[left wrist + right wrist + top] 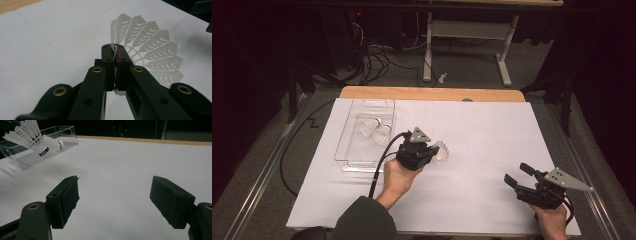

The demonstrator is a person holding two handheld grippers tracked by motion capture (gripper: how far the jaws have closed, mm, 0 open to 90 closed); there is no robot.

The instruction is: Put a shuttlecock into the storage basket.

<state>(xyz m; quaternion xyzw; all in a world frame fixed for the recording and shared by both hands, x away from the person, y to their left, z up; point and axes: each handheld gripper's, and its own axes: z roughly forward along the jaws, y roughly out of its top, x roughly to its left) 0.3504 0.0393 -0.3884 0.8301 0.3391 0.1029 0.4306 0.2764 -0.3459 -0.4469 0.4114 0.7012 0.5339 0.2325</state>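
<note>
Left tool (432, 152), seen from the high view, sits near the middle of the desk (492, 130), with its jaws clamped on a white shuttlecock (441, 152). In the left gripper view the two black jaws stand pressed together on a thin edge of the feather skirt (150, 47), which fans out to the right of the jaw tips and above the white sheet covering the desk. The person's left hand (398, 177) grips the tool body from below, with a dark sleeve (362, 220) behind it and a black cable (382, 160) trailing back toward the near edge.

Over at the near right corner, the right tool (518, 175) is held by the right hand (554, 220) with its jaws wide apart and nothing between them. The right gripper view shows the two pads (67, 195) well apart over bare white sheet, pointing toward the far left.

A clear plastic tray (349, 132) lies at the far left of the sheet, just left of the left tool. Two more shuttlecocks (376, 130) rest inside it, side by side. From the right gripper view the held shuttlecock (30, 136) appears in front of the tray (66, 133), its cork end (43, 151) with a blue band pointing down and to the right, clear of the desk surface.
</note>
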